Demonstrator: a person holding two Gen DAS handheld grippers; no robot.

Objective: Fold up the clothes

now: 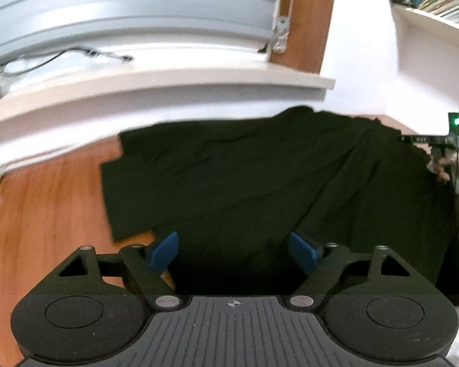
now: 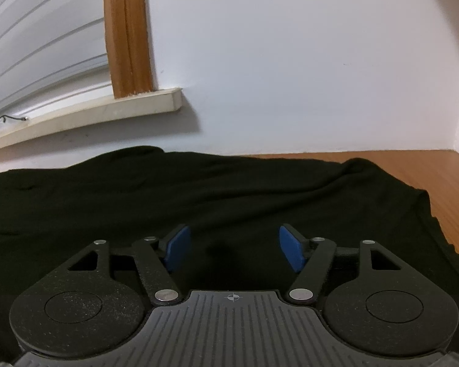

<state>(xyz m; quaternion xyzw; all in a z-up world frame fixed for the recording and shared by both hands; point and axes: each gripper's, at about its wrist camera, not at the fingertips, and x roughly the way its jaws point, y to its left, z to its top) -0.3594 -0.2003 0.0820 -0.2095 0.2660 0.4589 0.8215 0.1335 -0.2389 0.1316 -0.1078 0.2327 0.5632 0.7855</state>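
Cloth first: one dark garment [image 1: 260, 183] lies spread on the wooden bench [image 1: 39, 220], wrinkled, with a sleeve-like corner reaching toward 9 o'clock in your left wrist view. In your right wrist view the same garment [image 2: 199, 195] fills the lower half, its far edge close to the white wall [image 2: 290, 61] at 12 o'clock, and bare bench wood shows at 3 o'clock.

Your left hand-held gripper [image 1: 233, 252] hovers over the near hem with its two blue pads [image 1: 165, 250] spread wide and nothing between them. Your right hand-held gripper [image 2: 234, 249] is likewise wide, over the cloth, its two blue pads [image 2: 177, 247] apart and gripping nothing.

At 3 o'clock in the left view you can see your other hand [image 1: 442, 165] on a black device with one green light [image 1: 457, 121]; small marks on it are too blurred to read.

Beyond the garment, a pale window sill [image 1: 168, 82] runs across at 11 o'clock, with one black cable [image 1: 76, 56] lying on it and a wooden window frame [image 2: 127, 33] rising above. A shelf [image 1: 434, 21] at 1 o'clock holds stacked books [image 1: 449, 0]; no title is legible.
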